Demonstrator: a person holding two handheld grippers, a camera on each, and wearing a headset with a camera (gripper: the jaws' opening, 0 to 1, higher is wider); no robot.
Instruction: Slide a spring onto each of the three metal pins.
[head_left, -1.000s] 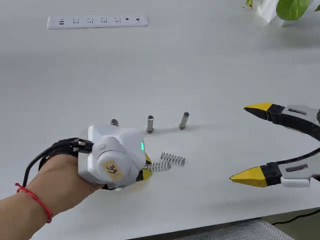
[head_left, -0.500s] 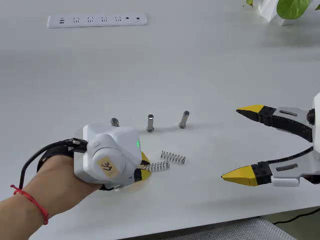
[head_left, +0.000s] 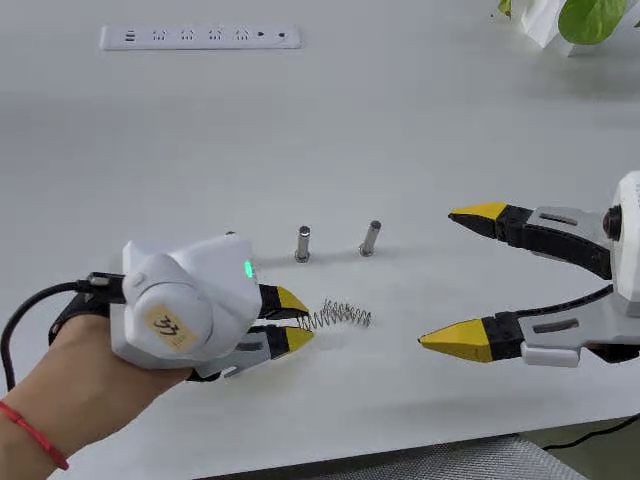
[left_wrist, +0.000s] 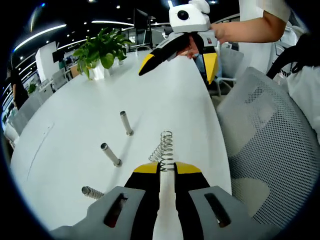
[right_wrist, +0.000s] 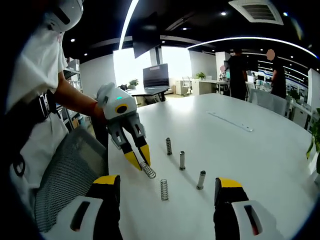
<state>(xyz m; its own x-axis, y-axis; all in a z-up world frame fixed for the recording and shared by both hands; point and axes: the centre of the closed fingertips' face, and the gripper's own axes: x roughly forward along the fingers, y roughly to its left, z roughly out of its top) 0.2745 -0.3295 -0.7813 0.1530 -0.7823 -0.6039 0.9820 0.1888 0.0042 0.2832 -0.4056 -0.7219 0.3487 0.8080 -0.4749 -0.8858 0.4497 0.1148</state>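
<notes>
At the white matte table (head_left: 400, 130), I hold the left gripper (head_left: 302, 320) — white plastic shell, black jaws tipped in yellow — pinched nearly shut on one end of the held spring (right_wrist: 148, 170). It is a thin coil of bright wire that juts past the tips, between the row of pins and the near edge. I cannot tell whether its free end touches the surface.

The right gripper (head_left: 437, 278) hovers near the surface's right edge, jaws spread wide and gripping nothing.

Three short steel pins stand upright in a row mid-surface. The middle pin (head_left: 303, 243) and the end pin (head_left: 370, 238) are bare, smooth cylinders.

The gripper views give what the left shell hides in the head view — the first pin (left_wrist: 83, 190) wearing a fitted spring (right_wrist: 168, 146) down its length, and a loose spring (right_wrist: 164, 190) lying flat just beside the held one. The left gripper view adds a mesh-backed chair (left_wrist: 260, 135) off the near edge.

A white power strip (head_left: 200, 37) lies along the far edge, and a leafy plant (head_left: 588, 15) stands at the far right corner.
</notes>
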